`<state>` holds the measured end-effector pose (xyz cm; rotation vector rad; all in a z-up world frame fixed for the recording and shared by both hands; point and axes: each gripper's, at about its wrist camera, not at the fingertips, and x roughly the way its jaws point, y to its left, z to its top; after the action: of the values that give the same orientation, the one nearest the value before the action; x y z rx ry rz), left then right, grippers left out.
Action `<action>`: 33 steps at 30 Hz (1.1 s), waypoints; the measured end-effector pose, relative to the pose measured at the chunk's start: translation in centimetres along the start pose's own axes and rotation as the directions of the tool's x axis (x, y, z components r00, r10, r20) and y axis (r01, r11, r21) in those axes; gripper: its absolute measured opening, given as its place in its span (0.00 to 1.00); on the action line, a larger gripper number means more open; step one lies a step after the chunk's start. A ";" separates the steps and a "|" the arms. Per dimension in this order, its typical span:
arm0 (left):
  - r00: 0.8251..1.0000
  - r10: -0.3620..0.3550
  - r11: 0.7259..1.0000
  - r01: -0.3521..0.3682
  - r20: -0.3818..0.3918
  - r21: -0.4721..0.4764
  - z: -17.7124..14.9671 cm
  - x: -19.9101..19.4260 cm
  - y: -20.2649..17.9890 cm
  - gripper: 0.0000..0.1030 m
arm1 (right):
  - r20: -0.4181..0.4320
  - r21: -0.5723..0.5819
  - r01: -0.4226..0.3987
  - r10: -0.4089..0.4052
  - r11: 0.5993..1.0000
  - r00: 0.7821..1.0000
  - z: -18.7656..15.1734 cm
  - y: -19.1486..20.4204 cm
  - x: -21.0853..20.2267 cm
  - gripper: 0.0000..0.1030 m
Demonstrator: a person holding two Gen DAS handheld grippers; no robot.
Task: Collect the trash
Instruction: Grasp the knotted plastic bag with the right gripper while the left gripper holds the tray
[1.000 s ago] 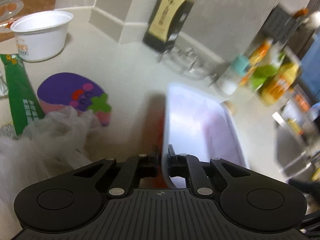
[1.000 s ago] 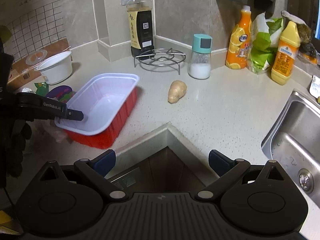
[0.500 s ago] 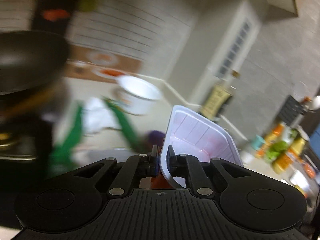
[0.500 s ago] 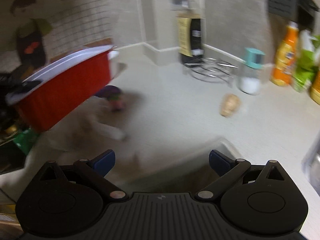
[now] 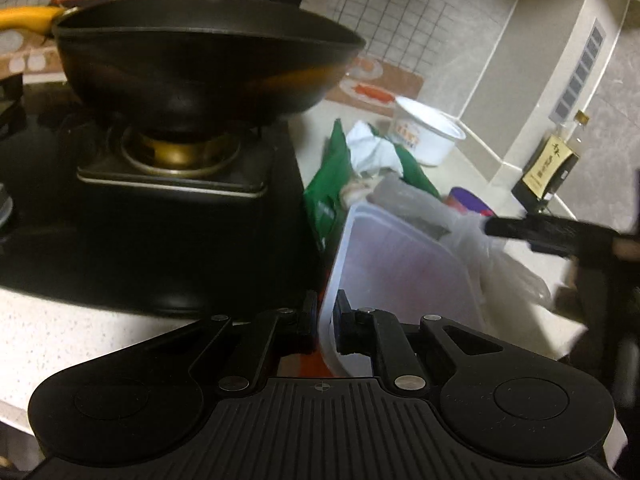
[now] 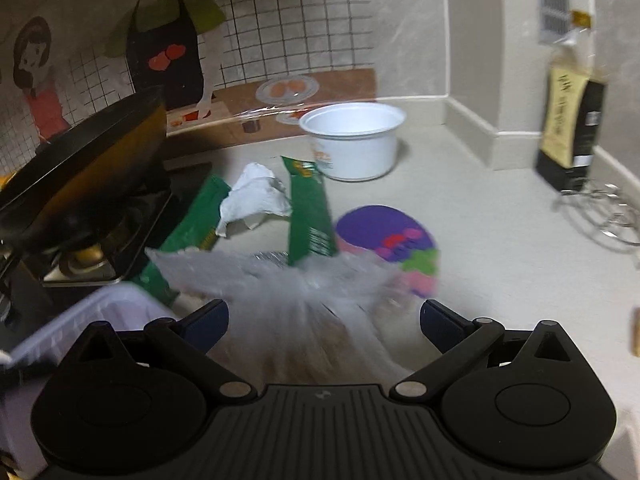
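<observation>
Beside the stove at the bench's wall edge: left tool (image 5: 327, 312), pinched onto the empty red tray's (image 5: 400, 264) white rim, held over the clear plastic bag (image 6: 304, 292). Right tool (image 6: 323, 316), jaws wide, holds nothing. White bowl (image 6: 352, 140): empty. Green wrappers (image 6: 312, 216), crumpled tissue (image 6: 252, 200): loose. Risk: thin rim could slip free; tray may miss the limp bag.

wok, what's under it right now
Under the black wok sits a brass burner ring on a dark stove. Whether a flame is lit cannot be seen; the wok's belly covers the burner's middle.
</observation>
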<state>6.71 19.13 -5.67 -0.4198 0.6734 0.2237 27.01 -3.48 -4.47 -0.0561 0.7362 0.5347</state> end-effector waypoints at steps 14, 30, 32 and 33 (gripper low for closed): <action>0.996 -0.068 0.996 0.071 -0.052 0.048 -0.3 1.9 0.8 0.11 | -0.208 0.077 -0.039 0.054 0.996 0.977 0.4 0.2 7.7 1.00; 0.988 -0.103 0.993 0.109 -0.111 0.051 -0.2 3.4 1.1 0.13 | -0.311 0.007 -0.001 0.004 1.000 0.950 1.6 0.8 9.1 1.00; 0.988 -0.104 0.993 0.111 -0.114 0.051 -0.2 3.4 1.1 0.13 | -0.305 -0.006 -0.001 -0.001 1.000 0.952 1.7 1.0 9.2 0.99; 0.988 -0.107 0.992 0.113 -0.115 0.050 -0.1 3.4 1.2 0.13 | -0.280 -0.010 0.008 -0.011 1.000 0.960 1.7 1.2 8.8 0.94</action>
<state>8.88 20.36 -8.35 -0.4165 0.7622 0.0765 32.93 1.84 -8.82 -0.1454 1.0101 0.5262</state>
